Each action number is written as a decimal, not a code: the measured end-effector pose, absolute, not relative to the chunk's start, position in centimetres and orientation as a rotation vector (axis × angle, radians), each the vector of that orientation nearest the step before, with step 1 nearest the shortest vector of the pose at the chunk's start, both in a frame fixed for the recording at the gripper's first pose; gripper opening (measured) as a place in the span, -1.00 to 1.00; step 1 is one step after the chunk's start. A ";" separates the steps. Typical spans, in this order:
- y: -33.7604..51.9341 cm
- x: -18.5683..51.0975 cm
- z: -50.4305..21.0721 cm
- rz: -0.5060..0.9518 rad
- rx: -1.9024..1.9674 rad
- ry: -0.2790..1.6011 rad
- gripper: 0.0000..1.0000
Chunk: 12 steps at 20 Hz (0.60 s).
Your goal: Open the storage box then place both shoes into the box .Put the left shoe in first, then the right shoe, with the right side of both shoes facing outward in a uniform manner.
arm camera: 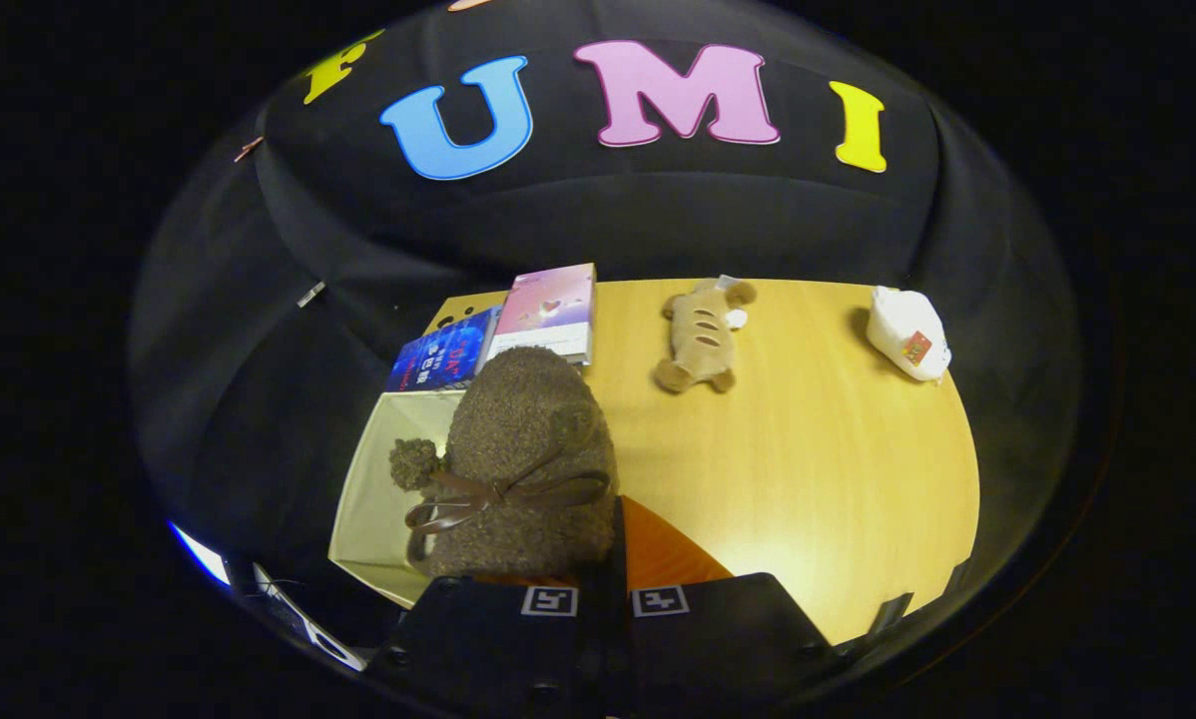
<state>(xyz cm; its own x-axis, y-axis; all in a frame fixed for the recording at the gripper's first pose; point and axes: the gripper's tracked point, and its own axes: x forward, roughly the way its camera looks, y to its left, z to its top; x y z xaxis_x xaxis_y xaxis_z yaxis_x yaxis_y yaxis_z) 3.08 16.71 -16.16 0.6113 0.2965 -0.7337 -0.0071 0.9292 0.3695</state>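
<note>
A fuzzy brown shoe (pixel 523 454) with a brown ribbon bow and a pompom hangs just ahead of my fingers. Its toe points away from me. It sits over the open storage box (pixel 373 489), whose pale inside shows to the shoe's left. My gripper (pixel 603 584) is shut on the shoe's near edge, and the fingers stand close together. An orange panel (pixel 670 554) lies just right of the shoe, by the fingers; whether it belongs to the box I cannot tell. The shoe hides the box's right part.
Two books (pixel 548 315) lie at the table's far left, beyond the box. A tan plush toy (pixel 700 335) lies at the back middle and a white packet (pixel 907 335) at the back right. The wooden table (pixel 818 469) stretches to the right.
</note>
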 end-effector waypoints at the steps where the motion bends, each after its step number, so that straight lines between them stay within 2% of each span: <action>1: 18.7 3.5 -15.7 0.193 0.348 0.914 -0.89; 4: 24.4 4.9 -15.2 0.228 0.319 0.943 -0.89; 8: 29.7 5.4 -18.0 0.210 0.218 1.029 -0.89; 12: 29.6 5.5 -22.1 0.063 0.026 1.102 -0.87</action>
